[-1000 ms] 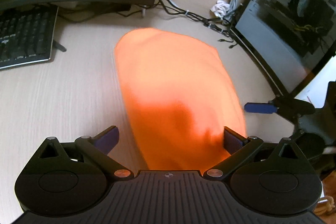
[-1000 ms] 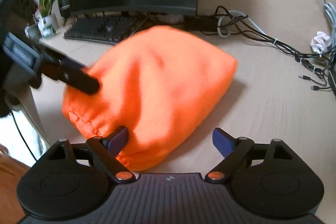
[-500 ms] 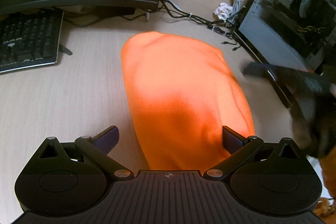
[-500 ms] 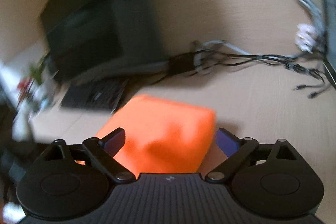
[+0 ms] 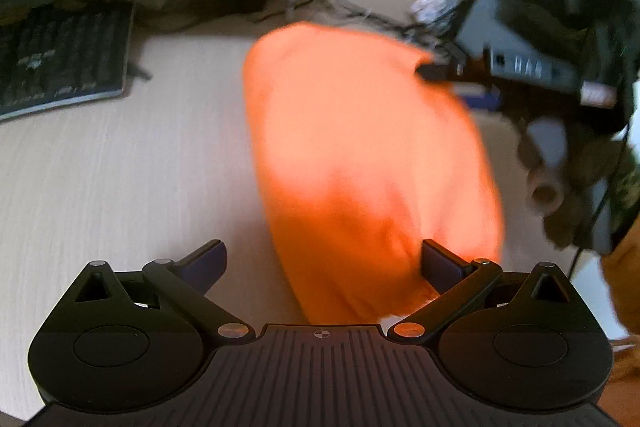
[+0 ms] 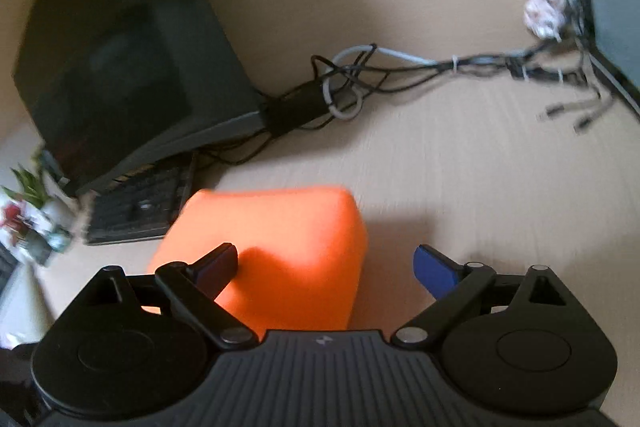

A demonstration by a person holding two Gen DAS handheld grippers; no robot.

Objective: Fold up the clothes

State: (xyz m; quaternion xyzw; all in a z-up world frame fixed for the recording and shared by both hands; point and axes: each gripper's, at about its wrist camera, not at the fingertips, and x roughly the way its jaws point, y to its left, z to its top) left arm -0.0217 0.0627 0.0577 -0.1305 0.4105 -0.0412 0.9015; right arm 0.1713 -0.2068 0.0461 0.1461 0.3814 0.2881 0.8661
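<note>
A folded orange garment (image 5: 360, 155) lies on the pale wooden desk (image 5: 120, 179); it also shows in the right wrist view (image 6: 288, 251). My left gripper (image 5: 324, 263) is open, above the garment's near end, its right finger (image 5: 440, 267) against the cloth. My right gripper (image 6: 326, 265) is open and holds nothing, raised above the garment's far right corner. In the left wrist view the right gripper (image 5: 452, 83) appears blurred over the garment's far right edge.
A black monitor (image 6: 120, 47) and keyboard (image 5: 60, 55) stand at the back left. A cable tangle (image 6: 400, 75) and crumpled paper (image 6: 544, 7) lie behind the garment. A second dark screen (image 5: 560, 7) stands at the right.
My right gripper left the garment's near right side, lifted and swung over its far right corner, tilting down. My left gripper stayed open, shifting slightly forward.
</note>
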